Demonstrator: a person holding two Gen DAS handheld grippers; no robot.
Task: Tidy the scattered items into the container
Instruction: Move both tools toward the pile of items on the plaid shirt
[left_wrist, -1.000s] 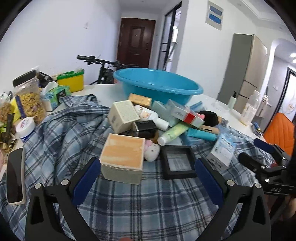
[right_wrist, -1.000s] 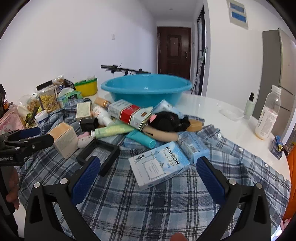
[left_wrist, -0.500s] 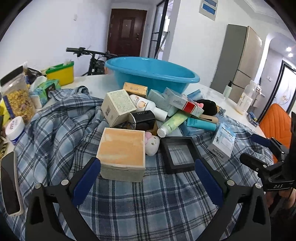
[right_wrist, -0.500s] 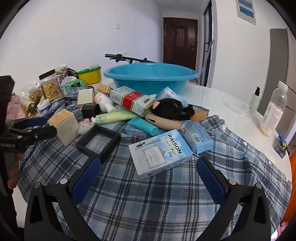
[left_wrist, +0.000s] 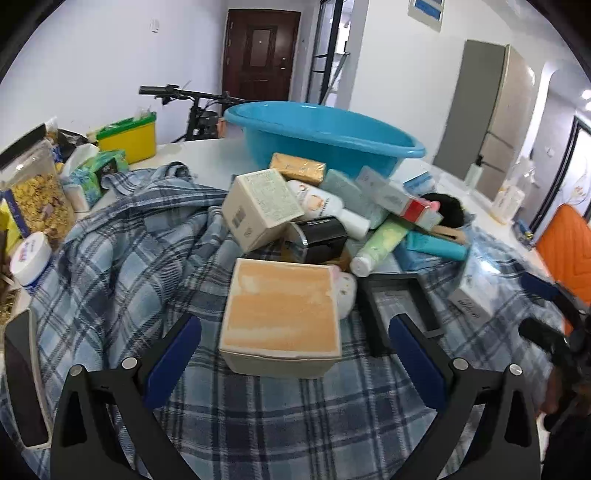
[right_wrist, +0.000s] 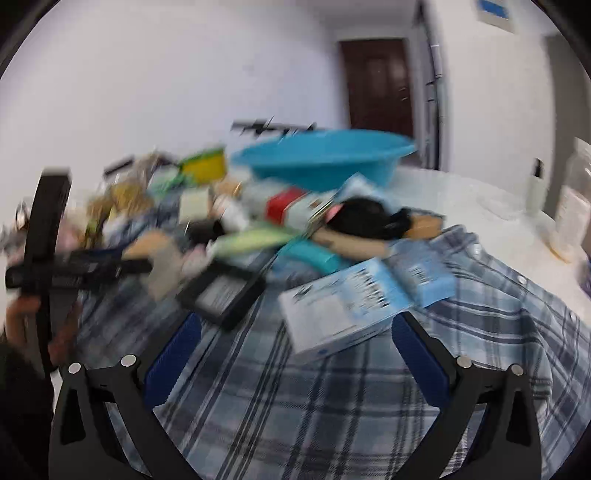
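A blue basin (left_wrist: 325, 136) stands at the back of a pile of boxes and tubes on a plaid cloth (left_wrist: 122, 266). My left gripper (left_wrist: 295, 354) is open, its pads on either side of an orange-topped box (left_wrist: 282, 314), not touching it. A black frame (left_wrist: 400, 306) lies to the right of the box. My right gripper (right_wrist: 295, 354) is open and empty just in front of a pale blue and white box (right_wrist: 343, 306). The right wrist view is blurred; the basin (right_wrist: 325, 158) shows at its back.
A cereal jar (left_wrist: 37, 195), a white tub (left_wrist: 29, 254), a phone (left_wrist: 22, 380) and a yellow container (left_wrist: 129, 136) stand on the left. A bottle (right_wrist: 572, 210) stands on the white table at right. An orange chair (left_wrist: 565, 240) is at far right.
Both grippers have moved forward toward the pile. The orange-topped box now sits between my left pads; the pale blue box is nearer my right gripper, whose view is now blurred.
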